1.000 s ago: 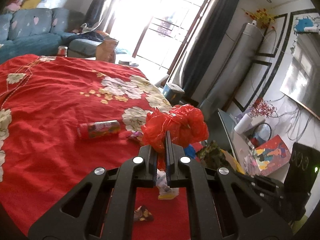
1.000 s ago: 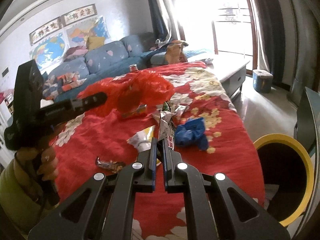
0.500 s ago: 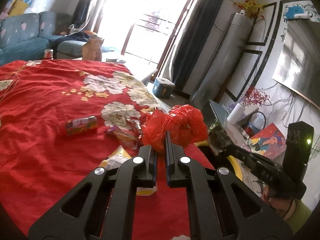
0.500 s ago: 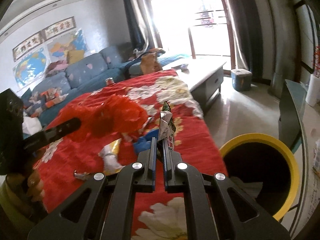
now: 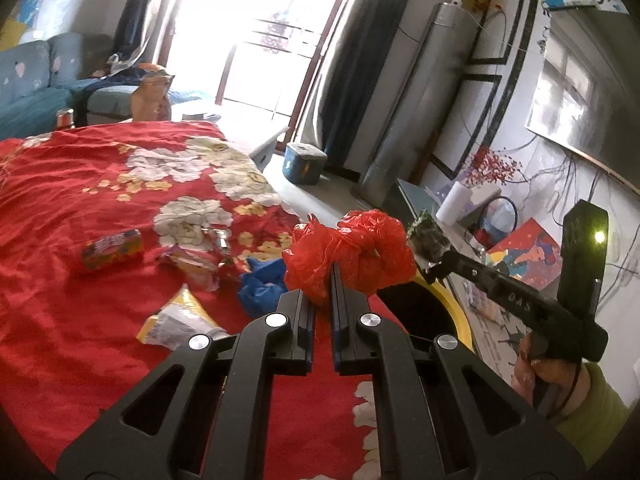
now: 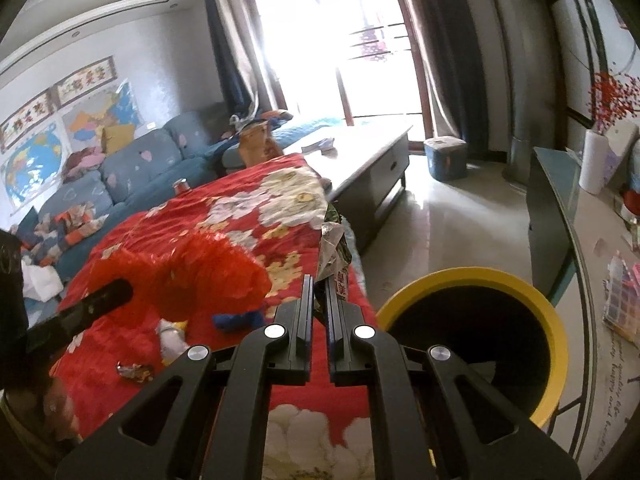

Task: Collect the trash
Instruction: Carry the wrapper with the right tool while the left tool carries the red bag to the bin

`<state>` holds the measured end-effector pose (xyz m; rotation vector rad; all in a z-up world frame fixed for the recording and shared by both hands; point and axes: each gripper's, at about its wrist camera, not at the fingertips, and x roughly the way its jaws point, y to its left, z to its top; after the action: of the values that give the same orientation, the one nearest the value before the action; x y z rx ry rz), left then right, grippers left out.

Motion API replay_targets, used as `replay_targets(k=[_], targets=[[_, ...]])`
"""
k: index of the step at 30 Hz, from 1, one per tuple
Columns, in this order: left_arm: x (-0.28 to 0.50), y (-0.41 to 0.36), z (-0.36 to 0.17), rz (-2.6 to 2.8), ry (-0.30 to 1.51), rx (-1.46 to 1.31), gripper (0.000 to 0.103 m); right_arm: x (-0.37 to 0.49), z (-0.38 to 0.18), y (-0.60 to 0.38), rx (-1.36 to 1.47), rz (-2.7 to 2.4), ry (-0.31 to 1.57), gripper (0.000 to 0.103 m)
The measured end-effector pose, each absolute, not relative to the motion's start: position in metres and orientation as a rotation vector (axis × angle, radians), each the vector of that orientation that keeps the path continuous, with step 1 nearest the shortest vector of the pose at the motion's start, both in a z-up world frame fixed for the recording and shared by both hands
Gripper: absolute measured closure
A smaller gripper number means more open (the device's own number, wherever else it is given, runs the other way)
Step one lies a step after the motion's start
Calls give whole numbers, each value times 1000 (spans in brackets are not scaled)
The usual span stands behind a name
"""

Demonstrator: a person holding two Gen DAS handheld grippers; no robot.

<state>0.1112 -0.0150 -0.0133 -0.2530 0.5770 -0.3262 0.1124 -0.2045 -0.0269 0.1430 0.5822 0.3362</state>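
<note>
Left wrist view: left tool (image 5: 322, 276) clenched on a crumpled red plastic bag (image 5: 348, 252), held up off the red floral cloth (image 5: 80, 184) beside the yellow-rimmed bin (image 5: 460, 312). Probably carried there for dropping. Loose wrappers (image 5: 188, 260) and a blue scrap (image 5: 262, 280) lie uncollected on the cloth.

Right wrist view: right tool (image 6: 317, 280) clenched on a crumpled foil wrapper (image 6: 334, 248), near the bin's (image 6: 472, 276) open mouth but not yet over it. Release judged next.

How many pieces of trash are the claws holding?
2: a red plastic bag in the left claw, a crumpled wrapper in the right claw.
</note>
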Motion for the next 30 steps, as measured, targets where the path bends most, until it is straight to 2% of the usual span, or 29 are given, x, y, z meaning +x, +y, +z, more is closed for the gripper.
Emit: replay_targets(k=[30], targets=[[141, -135, -38, -490, 671, 4, 100, 130, -43, -311, 315, 147, 577, 98]])
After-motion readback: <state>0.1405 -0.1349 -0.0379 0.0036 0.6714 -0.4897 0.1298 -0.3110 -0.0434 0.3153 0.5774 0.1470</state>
